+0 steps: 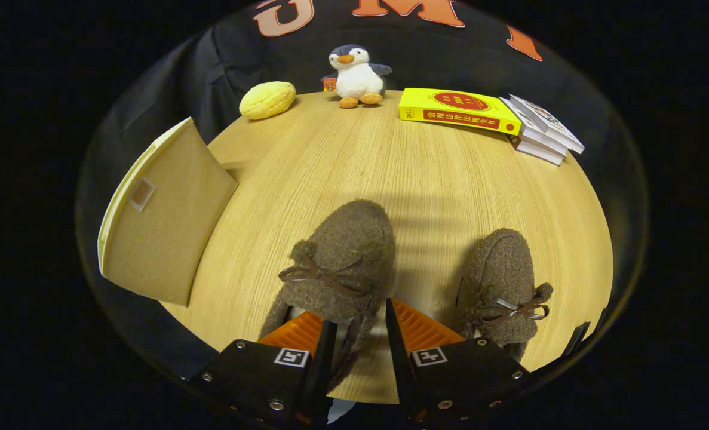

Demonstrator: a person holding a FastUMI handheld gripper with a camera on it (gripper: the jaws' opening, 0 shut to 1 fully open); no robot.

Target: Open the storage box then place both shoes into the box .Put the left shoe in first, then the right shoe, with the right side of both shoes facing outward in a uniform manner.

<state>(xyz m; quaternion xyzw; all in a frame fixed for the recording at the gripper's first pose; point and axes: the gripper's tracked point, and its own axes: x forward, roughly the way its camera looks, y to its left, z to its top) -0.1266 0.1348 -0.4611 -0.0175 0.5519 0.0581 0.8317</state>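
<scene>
Gripping the heel collar of the near shoe (336,263) is the step in hand, I judge, and it asks for a firm bite before any lift. The jaws (357,325) stand partly open, one finger inside the shoe's opening and the other at its right outer side, so the heel wall lies between them; whether both already press on it I cannot tell. The second shoe (500,280) lies just to the right on the tabletop (390,173), toe pointing far. The storage box (163,215) stands at the left with its flap open. To do it well, close fully on the thick fuzzy edge, lift straight up so the toe does not drag, and keep away from the bow. Then carry it left to the box, turning it so the right side faces outward.
</scene>
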